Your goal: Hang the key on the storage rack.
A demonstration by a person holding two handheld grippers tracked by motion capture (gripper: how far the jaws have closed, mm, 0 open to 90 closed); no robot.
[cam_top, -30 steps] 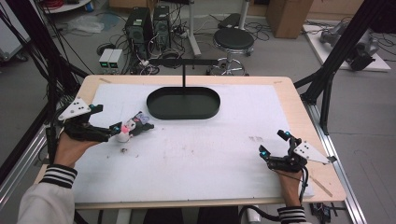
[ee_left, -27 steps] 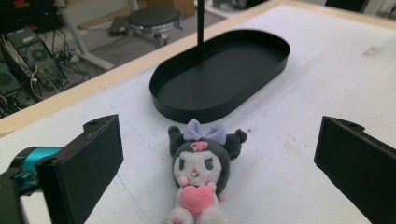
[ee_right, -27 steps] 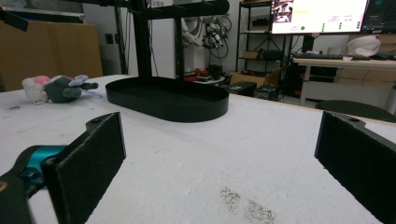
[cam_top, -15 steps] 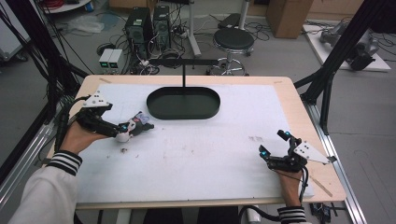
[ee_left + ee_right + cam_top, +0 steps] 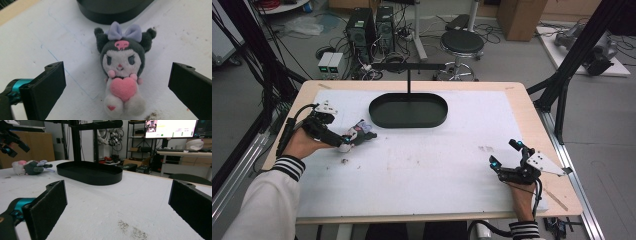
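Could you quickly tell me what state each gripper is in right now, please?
Left gripper: open, fingers either side of the plush toy, not gripping it.
Right gripper: open, holding nothing.

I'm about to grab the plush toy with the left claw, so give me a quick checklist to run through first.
1. Left claw open: ok, jaws stand wide apart.
2. Plush toy between the jaws: ok, roughly centred, touching neither.
3. Toy lying on the table, outside the black tray: ok.
4. Tray free to take it: ok, nothing seen inside.
5. Right claw out of the way: ok, open at the far right side.
6. Depth of jaws past the toy: cannot tell.
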